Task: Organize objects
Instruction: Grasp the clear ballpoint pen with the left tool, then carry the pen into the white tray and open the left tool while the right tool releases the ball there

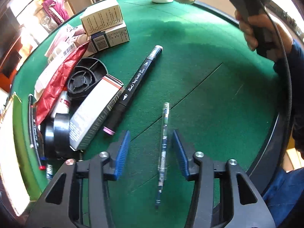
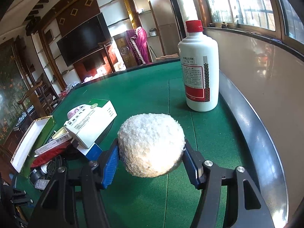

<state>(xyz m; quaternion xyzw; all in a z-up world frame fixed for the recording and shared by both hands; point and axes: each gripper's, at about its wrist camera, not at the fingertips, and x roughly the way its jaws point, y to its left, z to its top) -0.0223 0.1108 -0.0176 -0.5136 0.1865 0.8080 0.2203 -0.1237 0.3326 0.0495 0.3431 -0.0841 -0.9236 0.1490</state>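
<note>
Item: clear pen (image 1: 163, 146), lying flat on the green surface (image 1: 218, 98), well apart from the white bottle (image 2: 199, 76) at the far rim and just right of the clutter of boxes (image 1: 103, 19).

Orientation: long axis runs almost straight away from the left wrist camera. One end points toward the middle of the surface; the darker end lies back between the gripper arms. Which end is the writing tip cannot be told.

Left hand-held gripper (image 1: 152, 150): blue pads spread either side of the pen, not touching it; the pen sits nearer the right pad.

Right hand-held gripper (image 2: 151, 156): pinching a fuzzy white ball (image 2: 152, 144), held above the surface.

Neighbour: black marker (image 1: 136, 87), lying on a diagonal, pink-capped end near the left pad.

Handling note: the grasp probably goes best if the gripper first shifts sideways until the pen is centred, then comes down so the pads close squarely across the barrel. The slim, smooth barrel may roll or skid if one pad meets it first.
</note>
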